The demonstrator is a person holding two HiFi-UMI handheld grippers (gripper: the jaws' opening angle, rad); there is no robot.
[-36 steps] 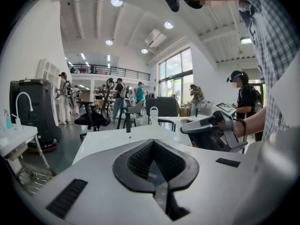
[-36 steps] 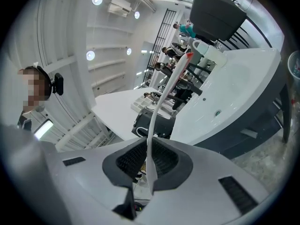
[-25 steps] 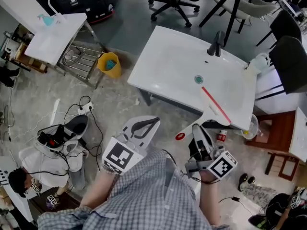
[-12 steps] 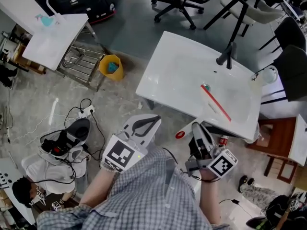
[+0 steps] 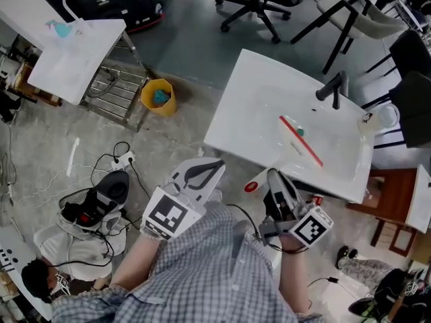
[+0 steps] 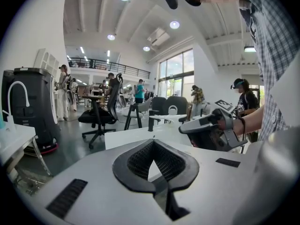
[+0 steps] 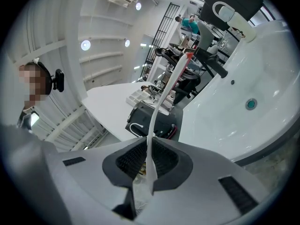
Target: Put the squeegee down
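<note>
While the left tool (image 5: 213, 167) sits closed and empty at lower centre, the right tool (image 5: 273, 175) clamps the squeegee (image 5: 306, 150) above the sink (image 5: 256, 99)

Grey concrete floor (image 5: 176, 140). A white rectangular ceramic sink basin (image 5: 250, 110) stands on it, with a black tap (image 5: 331, 86) at its far rim and a teal drain plug (image 5: 300, 132) in the bowl. On the floor are a yellow plastic bucket (image 5: 157, 97) beside a bare metal rack (image 5: 111, 89), a white power strip (image 5: 121, 158) with tangled black cables, and a black five-star chair base (image 5: 252, 9).
</note>
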